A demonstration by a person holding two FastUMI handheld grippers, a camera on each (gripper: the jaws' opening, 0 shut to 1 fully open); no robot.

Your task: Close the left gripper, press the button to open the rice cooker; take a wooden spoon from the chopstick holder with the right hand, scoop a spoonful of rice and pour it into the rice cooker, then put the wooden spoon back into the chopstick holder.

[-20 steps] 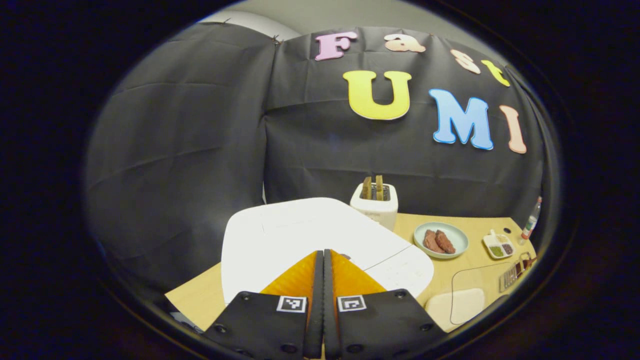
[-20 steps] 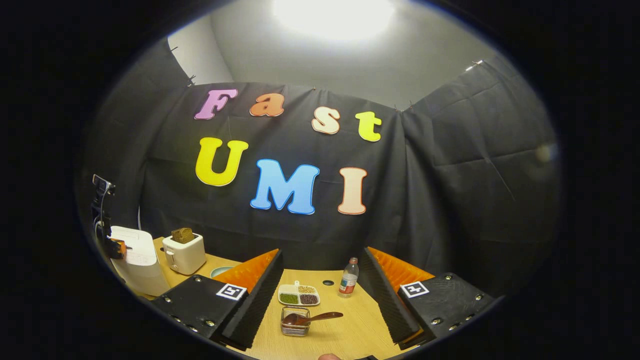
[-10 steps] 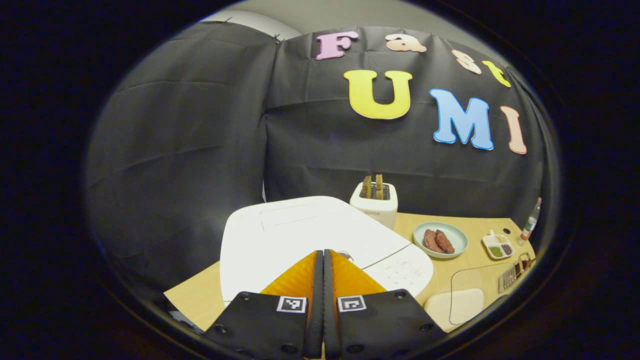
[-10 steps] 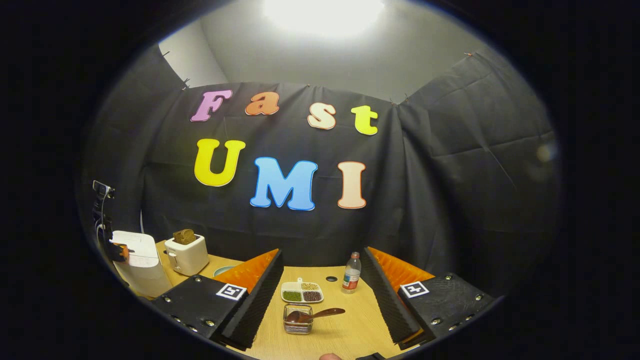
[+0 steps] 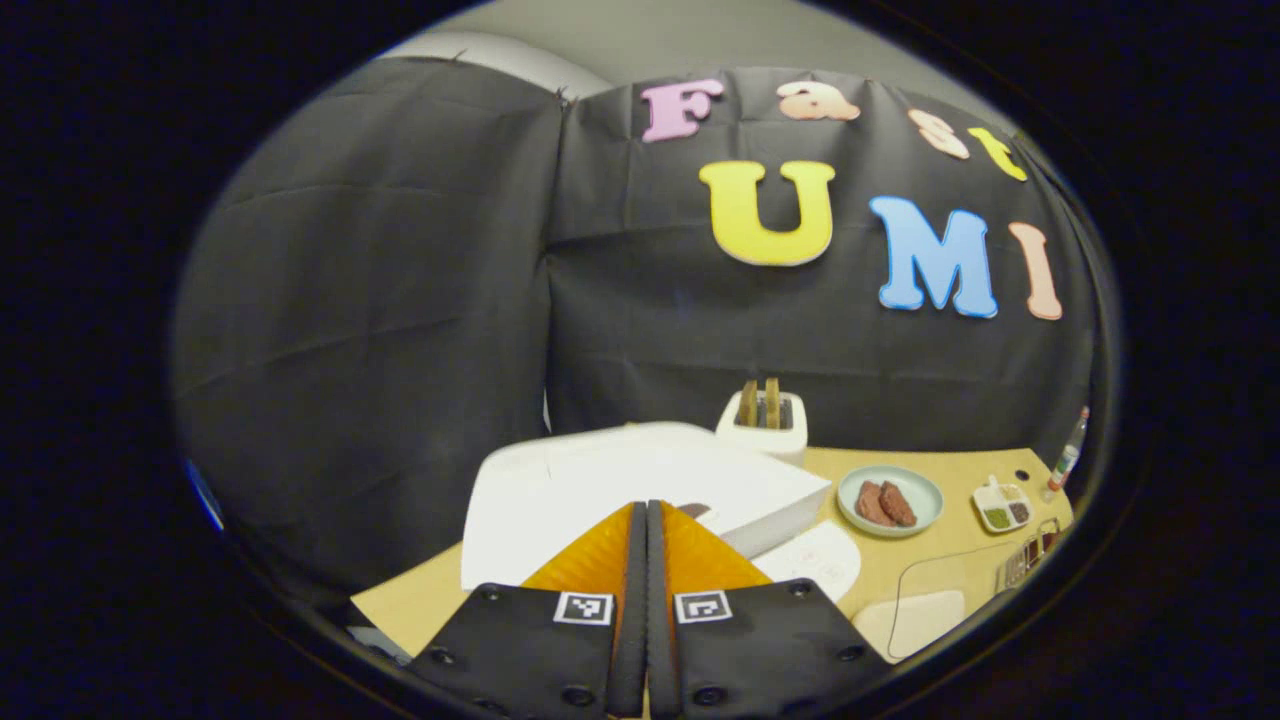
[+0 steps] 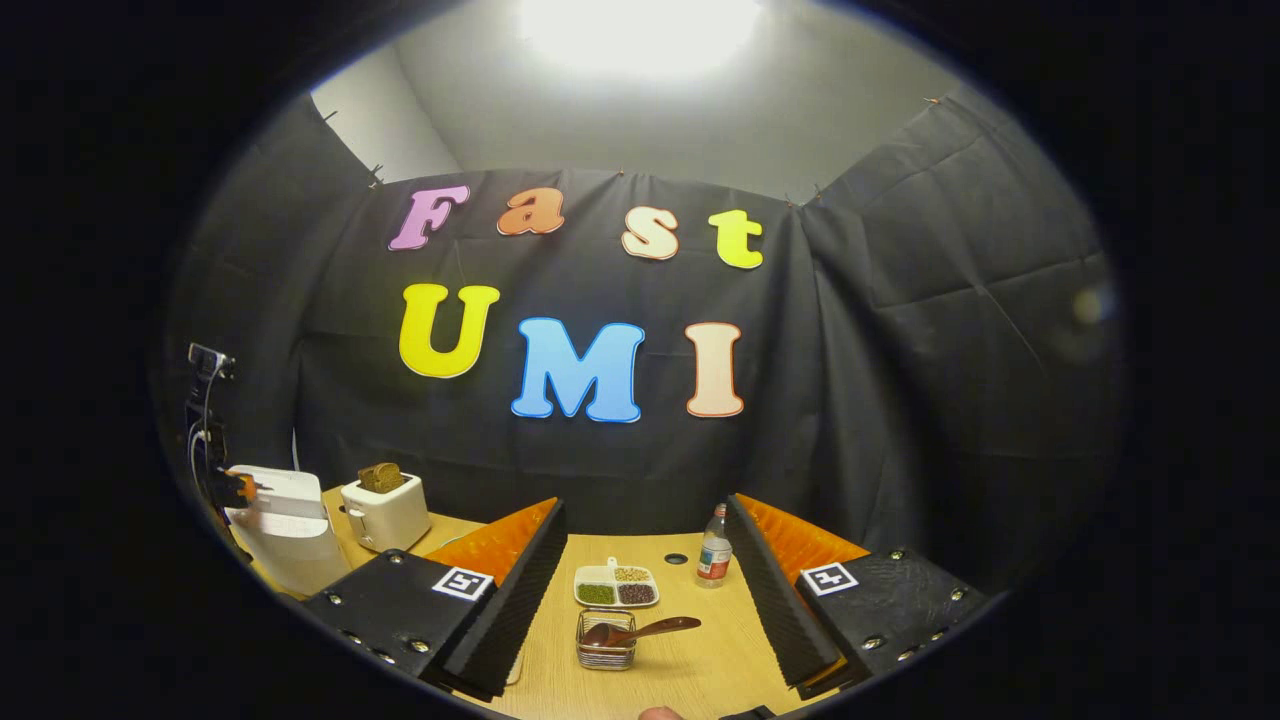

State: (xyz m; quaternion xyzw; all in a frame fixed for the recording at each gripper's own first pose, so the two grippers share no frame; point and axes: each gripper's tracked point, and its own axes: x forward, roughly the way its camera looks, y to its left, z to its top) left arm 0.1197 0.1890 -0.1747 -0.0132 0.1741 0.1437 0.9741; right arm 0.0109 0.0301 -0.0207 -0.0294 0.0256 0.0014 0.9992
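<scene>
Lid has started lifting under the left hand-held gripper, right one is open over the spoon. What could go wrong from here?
1. The left hand-held gripper sits shut right at the rice cooker lid, which is raised at its front edge; the lid may hit it as it opens.
2. The wooden spoon lies tilted across the chopstick holder; the open right hand-held gripper could drag that light wire holder when lifting it.

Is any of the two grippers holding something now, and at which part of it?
Nothing is held. The left gripper is shut on nothing, in front of the rice cooker. The right gripper is open; the wooden spoon lies in its holder.
</scene>
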